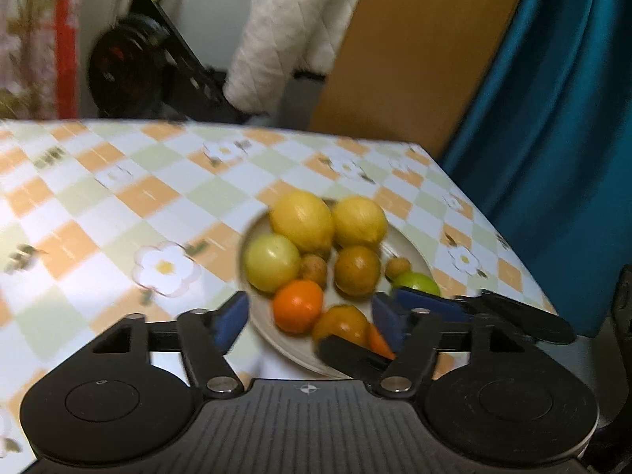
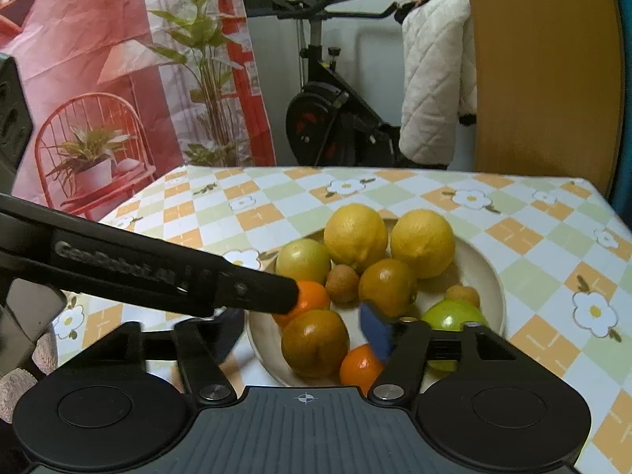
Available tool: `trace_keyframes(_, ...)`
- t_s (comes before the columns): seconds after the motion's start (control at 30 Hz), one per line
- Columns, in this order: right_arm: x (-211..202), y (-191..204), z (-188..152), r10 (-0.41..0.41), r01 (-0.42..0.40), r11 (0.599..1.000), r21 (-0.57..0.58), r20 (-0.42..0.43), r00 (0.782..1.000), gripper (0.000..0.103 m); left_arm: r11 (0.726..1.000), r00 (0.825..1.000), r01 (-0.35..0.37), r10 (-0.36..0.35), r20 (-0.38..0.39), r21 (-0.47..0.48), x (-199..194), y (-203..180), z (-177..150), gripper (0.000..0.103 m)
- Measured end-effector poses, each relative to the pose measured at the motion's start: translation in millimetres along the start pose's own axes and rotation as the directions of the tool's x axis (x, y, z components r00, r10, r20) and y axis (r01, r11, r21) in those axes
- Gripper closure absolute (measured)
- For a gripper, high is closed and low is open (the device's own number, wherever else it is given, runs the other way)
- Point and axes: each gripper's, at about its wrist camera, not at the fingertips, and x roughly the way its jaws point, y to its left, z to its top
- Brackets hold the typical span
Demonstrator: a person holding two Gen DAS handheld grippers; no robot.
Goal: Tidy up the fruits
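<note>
A cream plate [image 1: 410, 249] [image 2: 480, 260] on the checkered tablecloth holds several fruits: two yellow lemons [image 1: 302, 219] [image 2: 355, 235], a pale green fruit [image 1: 271, 262] [image 2: 303, 259], brownish oranges [image 1: 357, 270] [image 2: 315, 343], bright orange mandarins [image 1: 297, 306] [image 2: 361, 367], a green lime [image 1: 416, 282] [image 2: 452, 315] and small brown fruits [image 2: 342, 283]. My left gripper [image 1: 310, 314] is open just above the plate's near rim, empty. My right gripper [image 2: 304, 331] is open over the plate's near side, around the brownish orange without gripping. The left gripper's black finger [image 2: 252, 290] crosses the right wrist view.
The table [image 1: 118, 181] with flower-patterned cloth extends left and back. Its right edge [image 1: 493, 217] borders a teal curtain [image 1: 553, 118]. Behind stand an exercise bike [image 2: 328, 118], a white quilted jacket [image 2: 430, 79], a wooden panel [image 2: 541, 59] and a plant backdrop.
</note>
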Motion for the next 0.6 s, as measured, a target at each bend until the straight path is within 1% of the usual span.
trace_keyframes(0.03,-3,0,1,-0.001,0.001,1.000,0.000,0.009,1.000,0.026,1.000,0.999,-0.030,0.030,0.021,0.007,-7,-1,-1,0.024)
trace_keyframes(0.1,-10,0,3,-0.007,0.006,1.000,0.006,0.036,0.999,0.011,0.997,0.996,-0.076,0.075,0.056,0.014,-19,-1,-2,0.018)
trace_keyframes(0.17,-17,0,6,-0.010,0.009,1.000,0.014,0.058,0.998,0.004,0.992,0.988,-0.128,0.127,0.089,0.015,-31,-1,-2,0.016)
trace_keyframes(0.2,-21,0,7,-0.014,0.012,1.000,0.023,0.068,0.998,0.002,0.988,0.983,-0.154,0.152,0.099,0.014,-37,-1,-1,0.015)
trace_keyframes(0.27,-27,-1,9,-0.020,0.016,0.999,0.044,0.083,0.996,0.001,0.980,0.973,-0.200,0.198,0.122,0.002,-47,0,-2,0.015)
trace_keyframes(0.4,-34,-2,12,-0.036,0.029,0.996,0.080,0.083,0.996,0.001,0.972,0.961,-0.233,0.234,0.147,-0.022,-63,4,-5,0.013)
trace_keyframes(0.5,-37,5,13,-0.091,0.087,0.995,0.048,0.066,0.994,0.000,0.962,0.949,-0.272,0.271,0.160,-0.019,-69,4,-10,0.012)
trace_keyframes(0.6,-43,13,12,-0.115,0.113,0.993,0.029,0.075,0.990,0.000,0.943,0.928,-0.333,0.327,0.177,0.001,-77,0,-16,0.011)
